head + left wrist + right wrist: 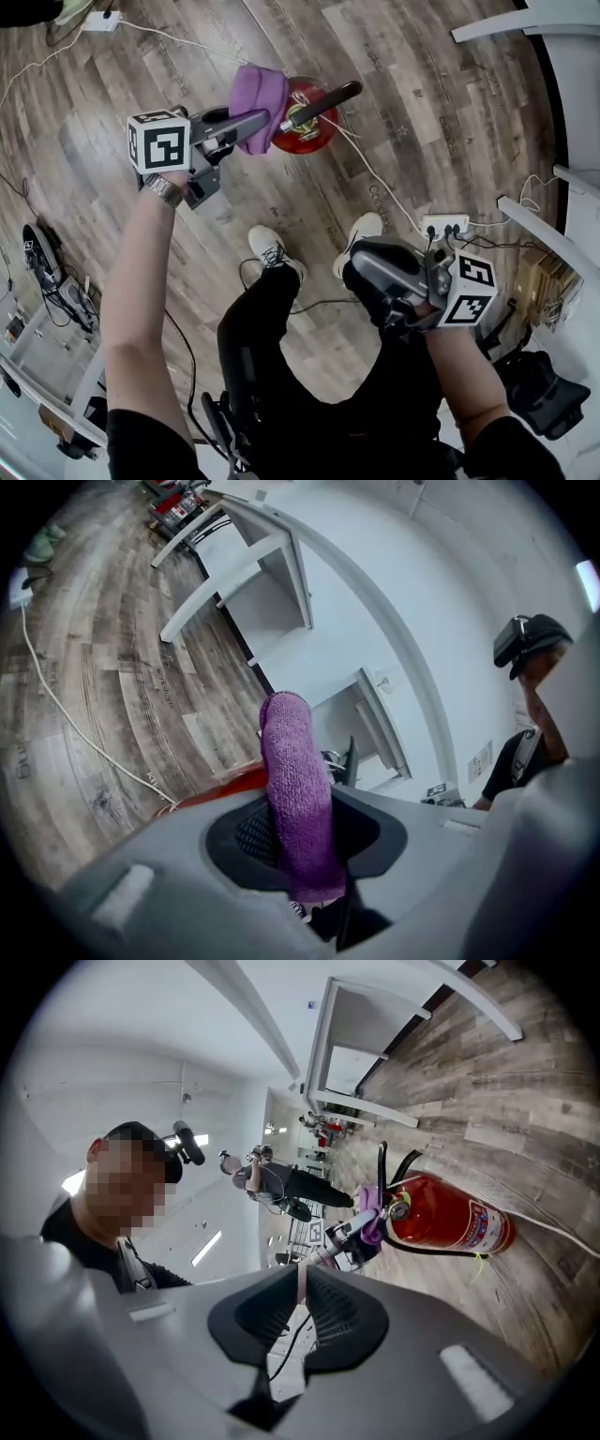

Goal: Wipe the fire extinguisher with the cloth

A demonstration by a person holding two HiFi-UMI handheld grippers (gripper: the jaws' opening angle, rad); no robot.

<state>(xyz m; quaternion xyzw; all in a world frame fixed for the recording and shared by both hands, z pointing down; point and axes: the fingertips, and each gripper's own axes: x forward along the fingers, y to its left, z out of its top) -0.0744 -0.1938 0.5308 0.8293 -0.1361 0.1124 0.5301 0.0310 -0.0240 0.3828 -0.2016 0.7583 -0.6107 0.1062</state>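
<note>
The red fire extinguisher [307, 127] stands upright on the wood floor and shows from above in the head view, its black handle [323, 101] pointing right. My left gripper [265, 119] is shut on a purple cloth [259, 92], which hangs just left of the extinguisher's top and overlaps its valve. In the left gripper view the cloth [291, 761] stands up between the jaws of my left gripper [300, 841], with the extinguisher [230, 785] just showing behind them. My right gripper [361, 262] is low, over the person's knee, shut and holding nothing. The right gripper view looks past my right gripper [302, 1283] to the extinguisher [450, 1218] and the cloth [375, 1206].
A white cable [375, 173] runs from the extinguisher's side to a power strip [444, 225]. The person's shoes [272, 251] are on the floor just before the extinguisher. White desk frames [534, 28] stand at the right, and gear and cables [42, 272] lie at the left. A second person [530, 667] stands by the wall.
</note>
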